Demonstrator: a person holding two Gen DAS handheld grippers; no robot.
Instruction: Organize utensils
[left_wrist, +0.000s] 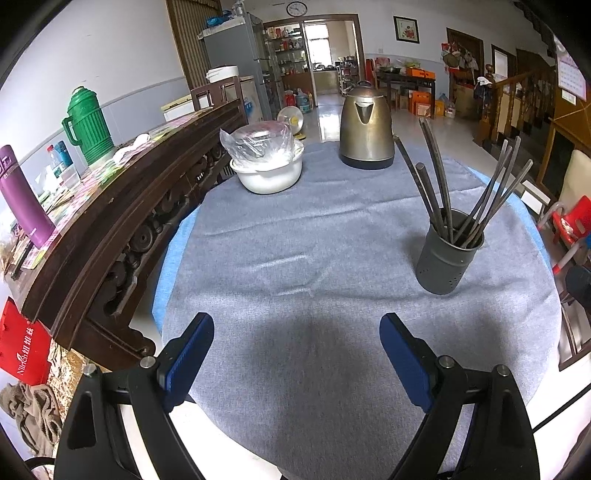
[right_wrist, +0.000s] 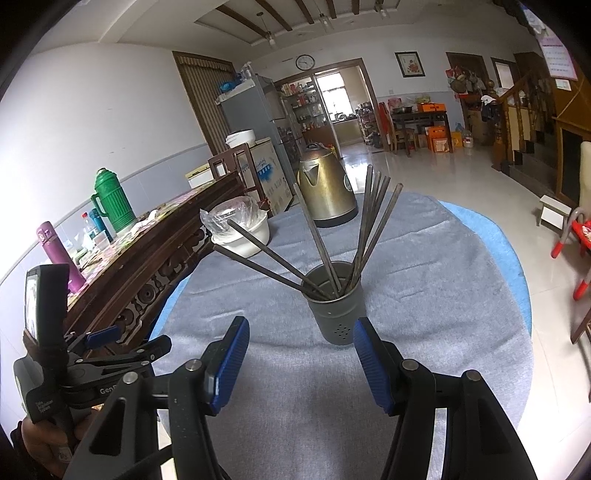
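A dark grey perforated utensil holder (left_wrist: 445, 254) stands on the grey cloth at the right, with several dark chopsticks (left_wrist: 437, 173) fanned out of it. My left gripper (left_wrist: 297, 332) is open and empty over the near cloth, left of the holder. In the right wrist view the holder (right_wrist: 334, 302) stands just ahead of my right gripper (right_wrist: 301, 332), which is open and empty. The chopsticks (right_wrist: 373, 221) lean left and right. The left gripper's body (right_wrist: 103, 354) shows at the lower left.
A brass-coloured kettle (left_wrist: 365, 127) stands at the far end of the table. A white bowl with a plastic-wrapped bowl on it (left_wrist: 267, 162) is at the far left. A dark wooden sideboard (left_wrist: 122, 206) with a green flask (left_wrist: 88, 125) borders the left side.
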